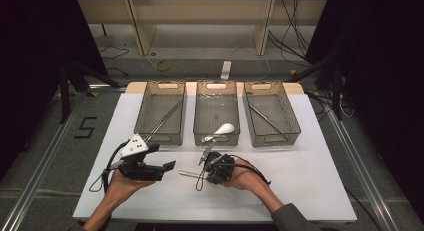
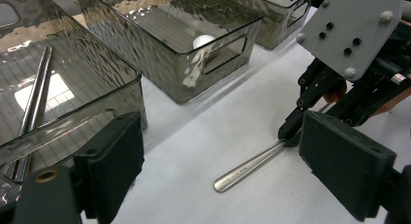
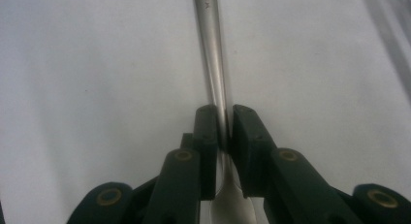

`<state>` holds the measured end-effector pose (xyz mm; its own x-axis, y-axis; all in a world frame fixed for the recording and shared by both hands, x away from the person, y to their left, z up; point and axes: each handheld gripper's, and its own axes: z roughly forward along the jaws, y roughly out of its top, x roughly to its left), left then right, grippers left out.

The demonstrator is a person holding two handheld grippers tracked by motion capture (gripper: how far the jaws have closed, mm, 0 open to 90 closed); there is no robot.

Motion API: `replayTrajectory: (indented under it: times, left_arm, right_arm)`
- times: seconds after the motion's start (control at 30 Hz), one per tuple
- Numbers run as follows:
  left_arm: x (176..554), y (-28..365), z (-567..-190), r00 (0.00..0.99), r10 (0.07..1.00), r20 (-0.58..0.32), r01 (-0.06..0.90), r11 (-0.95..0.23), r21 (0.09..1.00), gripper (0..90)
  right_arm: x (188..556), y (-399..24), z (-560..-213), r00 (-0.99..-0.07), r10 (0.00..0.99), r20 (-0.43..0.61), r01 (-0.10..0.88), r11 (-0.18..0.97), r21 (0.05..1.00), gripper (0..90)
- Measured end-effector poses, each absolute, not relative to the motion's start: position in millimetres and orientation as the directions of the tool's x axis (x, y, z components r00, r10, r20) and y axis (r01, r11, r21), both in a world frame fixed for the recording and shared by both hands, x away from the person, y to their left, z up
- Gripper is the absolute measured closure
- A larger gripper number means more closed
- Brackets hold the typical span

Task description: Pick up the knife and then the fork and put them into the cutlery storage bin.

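Three smoked-plastic bins sit in a row at the far side of the bench [image 1: 310, 191], which is covered in plain white sheet. Taking the middle bin [image 1: 216, 113] as reference: left bin [image 1: 161, 113] just beside it on one side, holding a thin metal rod [image 1: 162, 120] lying diagonally; right bin [image 1: 270, 113] just beside it on the other, with a similar rod [image 1: 265, 118]. A white spoon [image 1: 220, 131] lies in the middle bin near its front wall, bowl up against the cut-out handle. Bins are translucent grey with a rippled, hammered-looking wall texture and ribbed floors, oblong handle slots at each end. Nothing stands between the bins and the work area in front of them. The metal utensil [image 2: 249, 167] lies flat on the bench just in front of the middle bin: polished steel, slim rounded handle, free end pointing toward the left claw. Right claw [image 3: 224, 132] is pressed together on the utensil's neck, black pads pinching it from both sides, tips down at the sheet. Left claw [image 2: 220, 158] is spread wide, holding nothing, hanging in front of the left bin and well apart from the utensil. Grey three-cornered plate [image 1: 134, 146] on top of it.
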<state>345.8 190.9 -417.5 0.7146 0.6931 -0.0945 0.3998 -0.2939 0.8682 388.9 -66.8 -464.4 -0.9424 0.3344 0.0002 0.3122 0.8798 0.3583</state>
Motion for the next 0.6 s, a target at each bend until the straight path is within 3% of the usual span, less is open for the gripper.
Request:
replayTrajectory:
  times: [0.6]
  left_arm:
    - [345.7,192.0,-416.9,0.711,0.697,-0.096,0.4,-0.289,0.87,15.9]
  right_arm:
    - [386.2,-60.6,-460.9,-0.953,0.303,-0.014,0.284,0.91,0.302,85.3]
